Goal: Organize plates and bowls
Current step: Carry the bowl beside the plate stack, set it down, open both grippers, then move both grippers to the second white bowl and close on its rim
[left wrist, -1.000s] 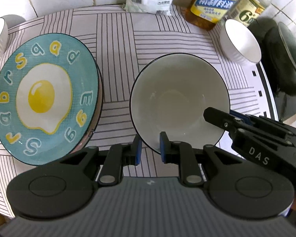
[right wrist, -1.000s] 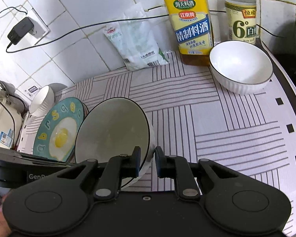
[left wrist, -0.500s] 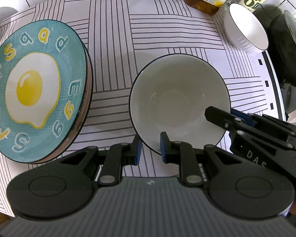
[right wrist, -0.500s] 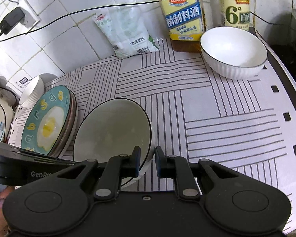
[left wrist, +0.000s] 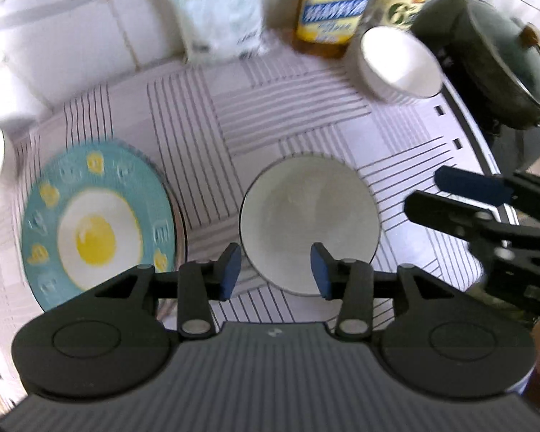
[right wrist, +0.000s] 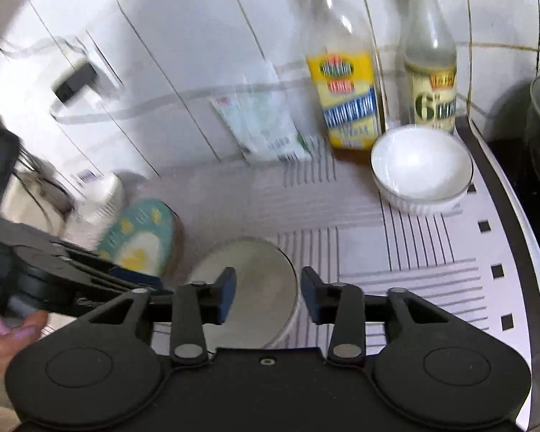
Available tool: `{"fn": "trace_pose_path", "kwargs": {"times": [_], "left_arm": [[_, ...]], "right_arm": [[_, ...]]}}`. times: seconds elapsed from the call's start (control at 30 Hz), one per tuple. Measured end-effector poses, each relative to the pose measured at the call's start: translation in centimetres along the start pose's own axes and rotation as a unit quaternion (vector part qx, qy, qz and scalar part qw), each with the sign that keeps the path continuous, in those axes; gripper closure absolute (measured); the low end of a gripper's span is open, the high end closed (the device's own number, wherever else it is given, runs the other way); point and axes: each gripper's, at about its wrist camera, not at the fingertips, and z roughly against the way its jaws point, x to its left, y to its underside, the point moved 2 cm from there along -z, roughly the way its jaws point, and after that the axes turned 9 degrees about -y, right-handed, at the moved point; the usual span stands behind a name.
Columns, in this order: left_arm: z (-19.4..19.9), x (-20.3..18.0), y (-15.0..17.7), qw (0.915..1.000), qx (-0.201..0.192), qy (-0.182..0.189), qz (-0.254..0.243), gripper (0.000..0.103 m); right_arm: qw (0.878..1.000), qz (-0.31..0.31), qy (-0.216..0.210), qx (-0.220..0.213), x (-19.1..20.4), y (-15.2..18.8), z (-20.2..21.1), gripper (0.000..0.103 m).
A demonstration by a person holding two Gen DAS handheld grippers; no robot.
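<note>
Both of your grippers have let go of the dark-rimmed white ceramic bowl (left wrist: pixel 309 223) they pinched half a second ago. Your left gripper (left wrist: pixel 273 273) now has its blue-padded fingers spread wide, and your right gripper (right wrist: pixel 268 297) is spread too, holding nothing. That bowl sits upright on the striped white tablecloth (left wrist: pixel 270 115), just beside the teal fried-egg plate (left wrist: pixel 97 230). A ribbed white bowl (right wrist: pixel 421 169) stands well apart, near the yellow-labelled bottle (right wrist: pixel 345 90).
</note>
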Motion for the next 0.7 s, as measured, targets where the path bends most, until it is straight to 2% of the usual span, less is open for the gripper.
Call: {"fn": "trace_pose_path", "kwargs": {"times": [0.07,0.13,0.27,0.37,0.43,0.5,0.6,0.7], "left_arm": [[0.8,-0.3,-1.0,0.9998,-0.013,0.002,-0.014,0.056],[1.3,-0.9,-2.3,0.9993,-0.026,0.008,-0.026,0.051],[1.9,-1.9,-4.9,0.9978,-0.052,0.016,-0.039,0.043],[1.9,-3.3,-6.9,0.9961,-0.068,0.027,-0.049,0.038],[1.5,-4.2,-8.1,0.9948,-0.080,0.041,-0.050,0.031],[0.8,-5.0,-9.4,0.9940,-0.088,0.048,-0.043,0.028],[-0.8,-5.9,-11.2,0.9943,-0.087,0.057,-0.022,0.027],[-2.9,-6.6,-12.9,0.9941,-0.085,0.067,0.001,0.027]], "right_arm": [[1.000,-0.005,-0.006,-0.018,-0.2,-0.4,1.2,0.045],[0.999,0.000,-0.001,-0.036,-0.7,-0.5,2.0,0.032],[0.998,0.010,0.033,-0.053,-2.3,-0.4,2.0,0.031],[0.997,0.003,0.042,-0.070,-4.1,-0.2,1.6,0.029],[0.995,-0.005,0.052,-0.089,-5.4,0.0,0.9,0.028],[0.993,-0.010,0.070,-0.098,-6.8,0.1,0.1,0.028],[0.991,-0.004,0.100,-0.086,-8.5,0.0,-1.6,0.026],[0.990,0.010,0.115,-0.076,-9.8,-0.1,-3.4,0.015]]}}
